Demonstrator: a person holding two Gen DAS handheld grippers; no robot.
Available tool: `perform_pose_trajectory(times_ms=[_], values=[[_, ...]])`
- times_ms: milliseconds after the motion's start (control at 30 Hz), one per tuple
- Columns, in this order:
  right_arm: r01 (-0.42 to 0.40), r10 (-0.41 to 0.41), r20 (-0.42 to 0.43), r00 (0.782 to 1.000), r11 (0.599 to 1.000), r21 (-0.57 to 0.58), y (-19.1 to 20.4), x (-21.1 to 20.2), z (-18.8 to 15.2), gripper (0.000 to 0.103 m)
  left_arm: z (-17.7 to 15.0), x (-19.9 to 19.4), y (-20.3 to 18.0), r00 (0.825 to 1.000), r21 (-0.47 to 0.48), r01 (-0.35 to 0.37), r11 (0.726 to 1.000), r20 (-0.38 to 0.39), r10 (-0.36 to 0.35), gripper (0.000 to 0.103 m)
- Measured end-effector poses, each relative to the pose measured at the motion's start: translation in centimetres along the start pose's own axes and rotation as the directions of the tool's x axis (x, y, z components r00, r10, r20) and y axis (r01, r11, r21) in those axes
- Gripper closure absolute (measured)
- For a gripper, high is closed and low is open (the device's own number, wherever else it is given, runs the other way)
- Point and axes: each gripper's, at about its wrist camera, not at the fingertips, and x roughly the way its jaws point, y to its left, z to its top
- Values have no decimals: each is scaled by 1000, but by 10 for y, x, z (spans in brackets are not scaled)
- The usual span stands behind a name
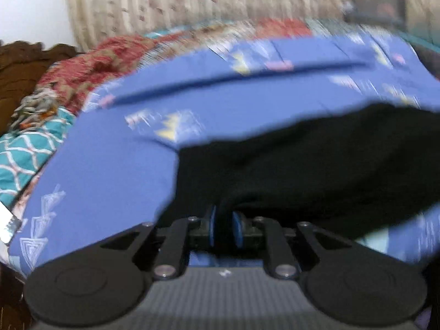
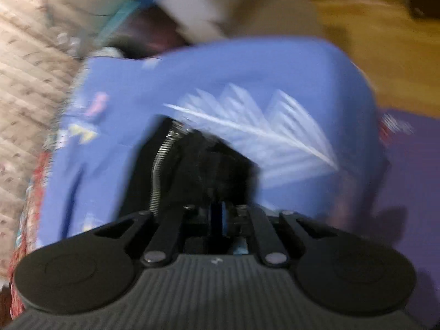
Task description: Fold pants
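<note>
The black pants lie on a blue patterned bedsheet, spreading from the middle to the right of the left wrist view. My left gripper is shut on a fold of them, black cloth pinched between its blue pads. In the blurred right wrist view, a bunched part of the pants with a ribbed elastic waistband rises from my right gripper. Its jaws stand close together on that cloth, above the bedsheet.
A red patterned blanket and a teal patterned cloth lie along the sheet's left edge, beneath a cream curtain. A dark wooden headboard stands at far left. Past the bed's right edge are a wooden floor and a purple mat.
</note>
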Motion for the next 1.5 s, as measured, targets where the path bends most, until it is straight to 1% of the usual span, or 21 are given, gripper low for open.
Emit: perform_pose_trajectory(times_ms=[67,133,167,233,367,467,633,667,700,733,767,833,900,967,1033,1100,1200,1300,1400,1467,1500], values=[[-20,16,39,999,993,119,-16,-7,-8,64,-9,-8,2,1000,14,25,1000,-6,-25,81],[-4,-12,109,994,989,150,-13,-20,-14,60,-13,-21,18,997,-38,73,997,6,-73,80],[28,-48,155,987,991,130,-5,-26,-17,60,-13,-29,32,995,-92,99,991,20,-98,79],[72,-83,236,968,996,57,13,-38,-24,60,-11,-40,67,989,-235,147,961,64,-136,62],[31,13,291,957,989,-147,62,-45,-47,60,8,-29,133,986,-452,147,880,142,-91,59],[-50,118,191,974,943,-330,100,-29,-78,60,32,13,151,985,-457,167,873,121,-125,57],[-167,185,-21,983,824,-542,159,8,-157,60,64,105,137,960,-438,251,863,1,-278,20],[-186,185,-62,981,799,-572,170,14,-174,60,67,118,127,954,-418,264,869,-22,-300,21],[-203,179,-101,979,775,-599,178,19,-189,60,69,126,113,951,-384,267,884,-41,-305,39],[-216,168,-136,976,754,-621,185,24,-203,60,71,132,102,951,-337,265,903,-64,-303,72],[-226,149,-173,974,731,-644,191,31,-219,60,74,136,89,950,-278,262,924,-91,-297,78],[-236,116,-217,969,684,-690,200,39,-242,60,83,131,78,980,-183,173,968,-64,-187,85],[-248,83,-256,963,644,-724,204,42,-263,60,94,121,96,996,-222,84,971,27,-80,86],[-251,47,-282,958,613,-749,204,49,-279,60,96,117,117,995,-295,81,952,85,-58,84],[-224,34,-246,969,551,-804,204,48,-291,59,93,128,115,998,-293,66,954,27,-61,65],[-219,27,-238,971,501,-837,210,47,-293,58,82,134,102,1000,-208,-9,978,-28,3,57],[-262,50,-276,960,511,-819,215,45,-285,58,67,115,102,1000,-221,-23,975,-15,20,59],[-375,125,-363,923,503,-779,223,38,-285,58,63,86,120,999,-359,8,933,40,6,58],[-519,184,-487,854,365,-773,248,30,-309,58,60,61,132,995,-494,91,865,74,-63,58],[-588,195,-556,808,221,-778,266,25,-335,58,61,55,132,986,-533,166,830,69,-153,56],[-613,191,-587,787,135,-778,275,22,-352,58,58,52,126,979,-543,193,817,51,-198,46]])
